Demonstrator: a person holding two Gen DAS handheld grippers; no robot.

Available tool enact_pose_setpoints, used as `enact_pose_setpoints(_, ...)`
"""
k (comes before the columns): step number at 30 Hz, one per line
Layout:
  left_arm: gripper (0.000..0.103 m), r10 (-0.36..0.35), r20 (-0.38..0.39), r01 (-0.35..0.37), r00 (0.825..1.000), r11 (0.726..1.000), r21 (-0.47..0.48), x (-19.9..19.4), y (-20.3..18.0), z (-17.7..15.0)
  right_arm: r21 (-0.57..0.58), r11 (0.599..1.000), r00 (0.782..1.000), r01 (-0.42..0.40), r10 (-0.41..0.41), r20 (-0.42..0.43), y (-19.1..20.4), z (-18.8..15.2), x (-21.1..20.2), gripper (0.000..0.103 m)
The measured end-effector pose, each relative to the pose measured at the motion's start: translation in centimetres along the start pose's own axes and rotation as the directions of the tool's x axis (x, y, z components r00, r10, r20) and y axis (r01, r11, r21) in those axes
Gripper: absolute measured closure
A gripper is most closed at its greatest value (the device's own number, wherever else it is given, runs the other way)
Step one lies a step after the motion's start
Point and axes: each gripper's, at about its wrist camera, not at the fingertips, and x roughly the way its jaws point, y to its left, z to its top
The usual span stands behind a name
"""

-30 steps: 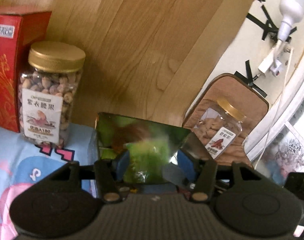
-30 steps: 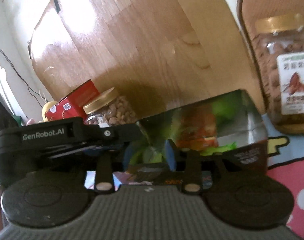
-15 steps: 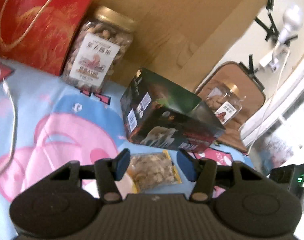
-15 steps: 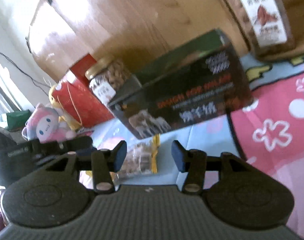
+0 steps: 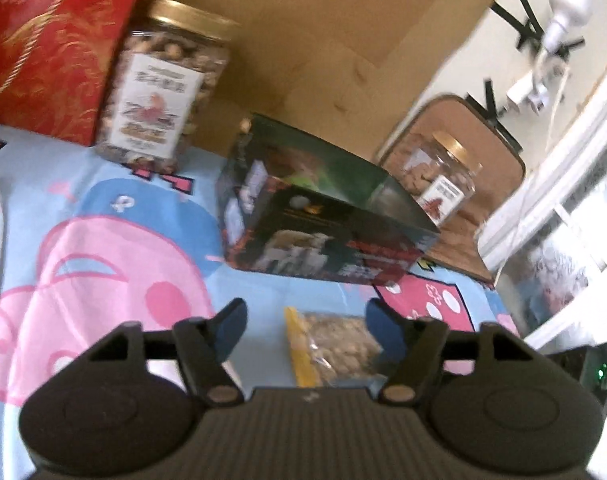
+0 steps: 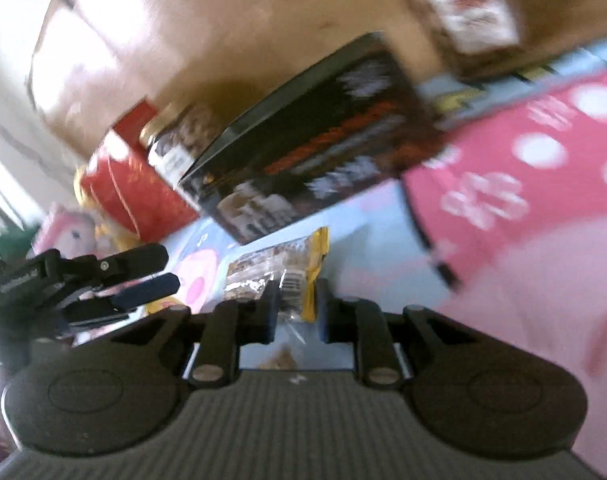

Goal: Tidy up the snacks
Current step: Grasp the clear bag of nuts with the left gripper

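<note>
Left wrist view: left gripper (image 5: 305, 320) spread wide, gripping nothing, hovering over nut packet (image 5: 335, 346) just in front of dark box (image 5: 323, 220). Right gripper (image 6: 295, 308) narrowed around packet's end, contact unclear.

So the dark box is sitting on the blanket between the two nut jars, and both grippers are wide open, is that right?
Not quite. The dark box does sit between the two jars, but only the left gripper is wide open; the right wrist view shows the right gripper narrowed around the small snack bag.

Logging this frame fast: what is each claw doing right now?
Left claw: open, holding nothing.
Right claw: narrowed around the clear yellow-edged snack packet; a firm grip cannot be told.
</note>
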Motion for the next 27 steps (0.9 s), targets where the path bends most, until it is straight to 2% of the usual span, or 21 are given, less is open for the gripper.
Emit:
enact_pose_setpoints(3,0.034,-0.035,-0.055,0.037,0.998,0.998,0.044,1.6,-1.7,-0.2,0.092,0.996,0.999,0.000,-0.005,0.052,-1.6,-0.6,-2.0,0.083)
enact_pose_setpoints(7,0.034,0.023,-0.084,-0.007,0.996,0.983,0.183,3.5,-4.7,-0.9,0.221,0.974,0.996,-0.059,0.043,0.075,-3.7,-0.6,-2.7,0.088)
enact_pose_setpoints(9,0.034,0.039,-0.111,-0.015,0.993,0.978,0.210,4.3,-5.7,-1.1,0.237,0.969,0.996,-0.068,0.051,0.077,-3.8,-0.5,-2.5,0.088)
enact_pose_setpoints(12,0.034,0.021,-0.176,0.017,0.984,0.977,0.211,5.6,-6.4,-1.3,0.251,0.965,0.995,-0.079,0.061,0.081,-3.8,-0.5,-2.6,0.089)
enact_pose_setpoints(15,0.034,0.058,-0.212,-0.005,0.976,0.970,0.242,6.8,-7.0,-1.8,0.264,0.960,0.993,-0.095,0.075,0.086,-4.4,-0.6,-3.1,0.089)
enact_pose_setpoints(17,0.033,0.064,-0.209,-0.008,0.976,0.967,0.256,7.0,-7.3,-2.1,0.259,0.961,0.993,-0.096,0.076,0.087,-4.4,-0.6,-3.2,0.089)
enact_pose_setpoints(19,0.034,0.063,-0.209,-0.009,0.976,0.969,0.246,6.9,-7.3,-2.1,0.251,0.963,0.993,-0.095,0.074,0.092,-4.3,-0.7,-3.3,0.086)
enact_pose_setpoints(21,0.048,0.040,-0.211,0.005,0.977,0.978,0.208,6.9,-6.8,-1.7,0.233,0.969,0.994,-0.084,0.063,0.094,-4.0,-0.7,-3.4,0.085)
enact_pose_setpoints(23,0.057,-0.030,-0.241,0.060,0.970,0.991,0.120,6.9,-5.9,-1.2,0.217,0.972,0.994,-0.084,0.065,0.092,-3.8,-0.7,-3.3,0.085)
enact_pose_setpoints(25,0.058,-0.063,-0.244,0.080,0.968,0.995,0.061,6.8,-5.4,-0.9,0.188,0.978,0.992,-0.089,0.071,0.101,-3.4,-0.7,-3.4,0.085)
enact_pose_setpoints(27,0.058,-0.070,-0.223,0.087,0.972,0.994,0.065,6.2,-5.7,-0.8,0.154,0.984,0.990,-0.089,0.071,0.119,-2.8,-0.7,-3.7,0.086)
